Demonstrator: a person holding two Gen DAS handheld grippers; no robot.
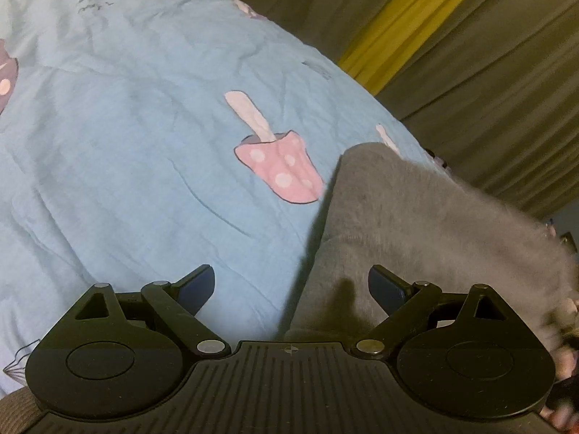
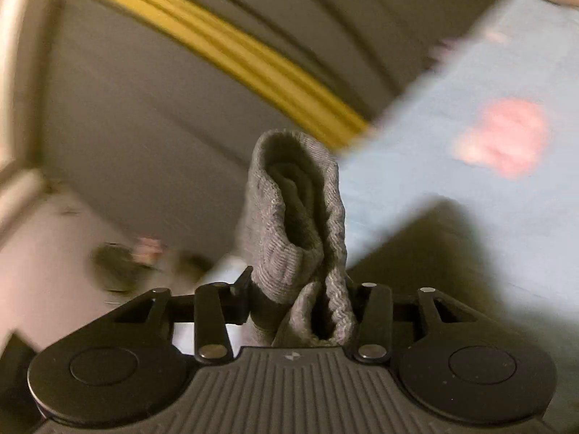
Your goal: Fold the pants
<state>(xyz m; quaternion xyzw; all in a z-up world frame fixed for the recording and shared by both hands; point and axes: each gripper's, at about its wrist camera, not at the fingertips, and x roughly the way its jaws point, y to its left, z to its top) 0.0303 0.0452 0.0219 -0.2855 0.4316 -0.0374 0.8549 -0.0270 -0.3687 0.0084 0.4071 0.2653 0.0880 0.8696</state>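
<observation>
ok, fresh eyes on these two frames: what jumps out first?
The bunched grey knit pants standing up dead centre in the right wrist view, clamped in the right gripper. In the left wrist view, a pink mushroom print mid-frame on the light blue bedsheet, with the left gripper wide open and empty at the pants' edge.

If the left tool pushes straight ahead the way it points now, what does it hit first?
Most likely the grey pants, or the blue mushroom-print bedcover just beside them. The left tool stands open with the pants' edge lying between its fingers ahead. Depth is hard to judge through the fisheye.
</observation>
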